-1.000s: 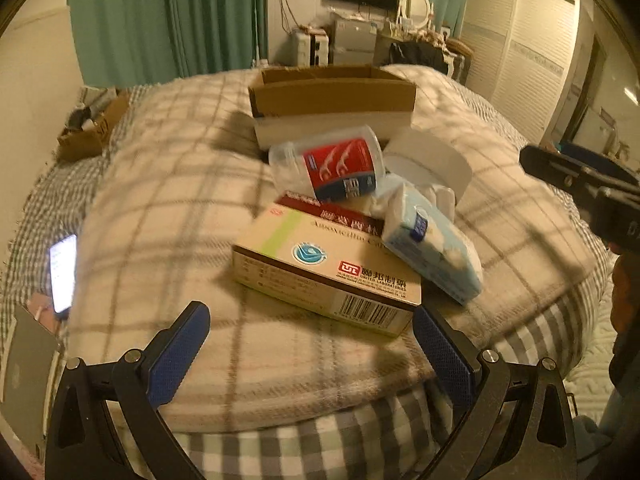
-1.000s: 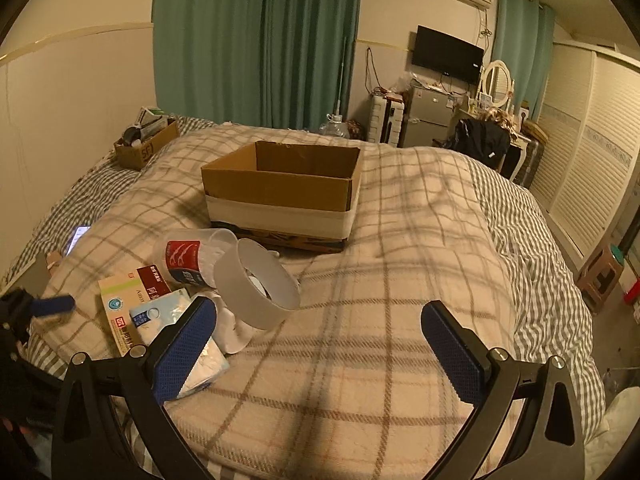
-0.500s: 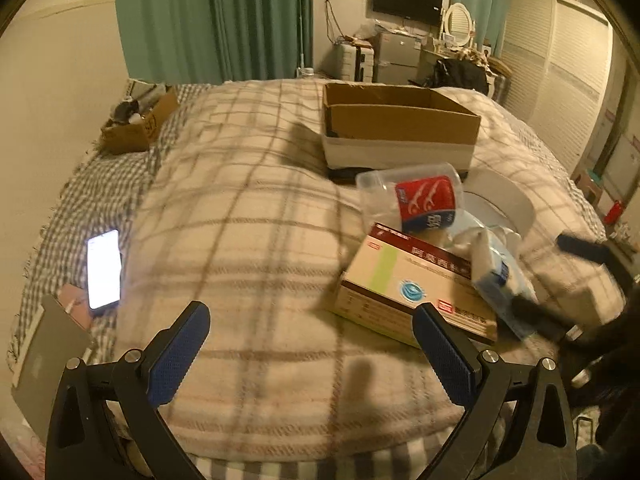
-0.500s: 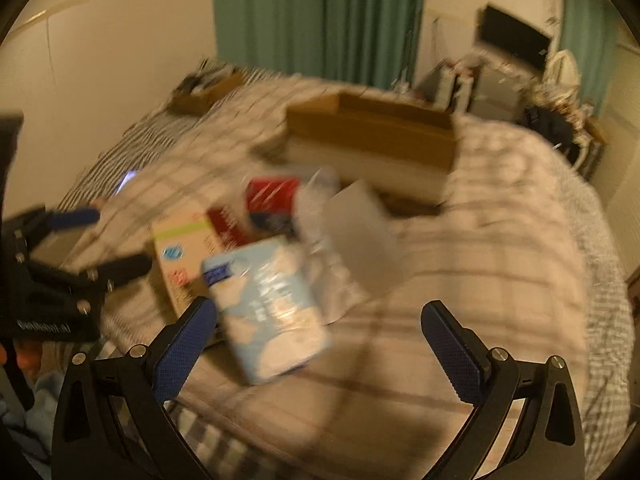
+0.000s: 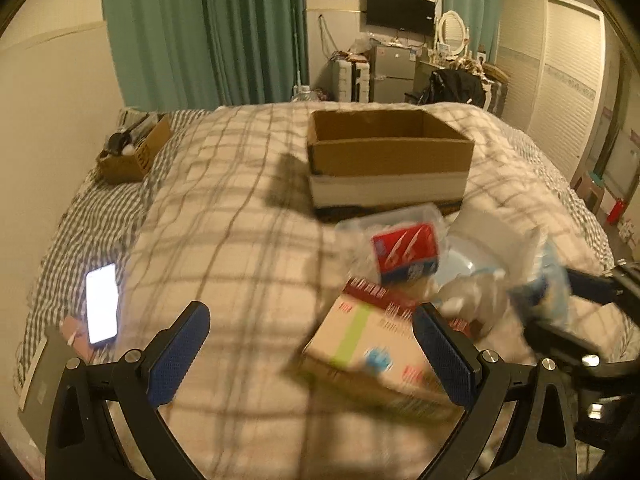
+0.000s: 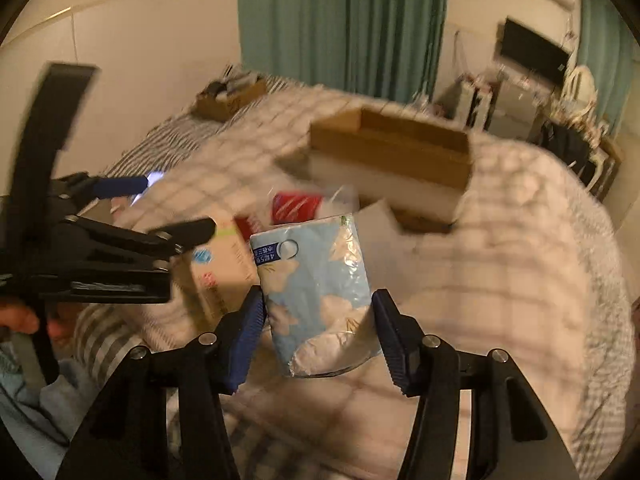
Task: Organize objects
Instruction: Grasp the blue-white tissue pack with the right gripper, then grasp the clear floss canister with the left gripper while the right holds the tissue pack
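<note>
1. The right claw [image 6: 318,320] is clenched around a pale blue tissue pack [image 6: 316,288], both blue pads pressed against its sides, holding it near the foot of the bed [image 6: 520,264].
2. The left claw [image 5: 310,350] hangs released over the plaid quilt, nothing between its pads.
3. Just beside the pack lie a tan medicine box [image 5: 372,356] and a clear tub with a red label [image 5: 404,250].
4. Beyond them an open cardboard box [image 5: 388,160] sits on the bed.
5. A lit phone [image 5: 102,304] lies at the bed's left edge.
</note>
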Available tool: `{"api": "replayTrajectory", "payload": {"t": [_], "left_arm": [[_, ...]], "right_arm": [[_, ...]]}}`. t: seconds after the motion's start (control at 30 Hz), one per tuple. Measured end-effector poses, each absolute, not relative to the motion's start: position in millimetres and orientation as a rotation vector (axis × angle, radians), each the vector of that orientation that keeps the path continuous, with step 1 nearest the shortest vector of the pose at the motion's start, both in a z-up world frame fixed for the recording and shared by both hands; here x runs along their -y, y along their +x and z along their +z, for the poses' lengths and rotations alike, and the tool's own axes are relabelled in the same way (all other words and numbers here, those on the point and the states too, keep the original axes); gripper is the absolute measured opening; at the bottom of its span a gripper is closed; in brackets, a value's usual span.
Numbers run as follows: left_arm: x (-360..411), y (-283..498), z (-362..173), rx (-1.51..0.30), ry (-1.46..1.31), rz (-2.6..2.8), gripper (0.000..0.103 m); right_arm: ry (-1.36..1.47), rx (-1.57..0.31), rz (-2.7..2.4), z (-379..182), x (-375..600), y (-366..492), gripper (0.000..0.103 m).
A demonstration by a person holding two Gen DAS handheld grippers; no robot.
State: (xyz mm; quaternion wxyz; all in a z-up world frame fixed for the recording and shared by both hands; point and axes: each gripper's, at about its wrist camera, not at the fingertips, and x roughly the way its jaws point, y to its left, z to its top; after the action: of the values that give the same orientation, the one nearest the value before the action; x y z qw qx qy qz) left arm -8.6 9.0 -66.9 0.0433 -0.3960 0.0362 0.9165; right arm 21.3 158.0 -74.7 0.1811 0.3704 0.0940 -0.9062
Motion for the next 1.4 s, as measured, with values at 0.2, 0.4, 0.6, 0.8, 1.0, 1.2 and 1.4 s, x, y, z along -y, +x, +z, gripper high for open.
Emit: {"api": "replayTrajectory", "payload": {"t": [0.2, 0.4, 0.6, 0.8, 1.0, 1.2, 1.4], "left_arm": [[-39, -40, -74, -0.122, -1.227, 2.759, 0.103], [-52, -73, -93, -0.04, -1.317, 2.703, 0.103], [-56, -89, -106, 0.037, -1.361, 2.648, 0.102], [-58, -92, -105, 0.097, -1.413, 2.603, 0.099], [-67, -103, -107, 0.086, -1.502, 2.631, 0.099], [-53, -118, -115, 0.23, -1.549, 2.575, 0.092], [-49, -110, -104, 0.162, -1.452, 2.602, 0.091]], "right_arm": [[1.004, -0.292, -2.709, -50, -186, 8, 0.054], [1.035, -0.28, -2.777, -52, -205, -16, 0.054], [1.058, -0.262, -2.764, -58, -211, -27, 0.054], [1.06, -0.268, -2.762, -59, -210, -25, 0.054], [1.062, -0.287, -2.756, -60, -203, -25, 0.054], [1.075, -0.279, -2.762, -63, -209, -27, 0.054], [1.056, -0.274, -2.778, -58, -215, -31, 0.054]]}}
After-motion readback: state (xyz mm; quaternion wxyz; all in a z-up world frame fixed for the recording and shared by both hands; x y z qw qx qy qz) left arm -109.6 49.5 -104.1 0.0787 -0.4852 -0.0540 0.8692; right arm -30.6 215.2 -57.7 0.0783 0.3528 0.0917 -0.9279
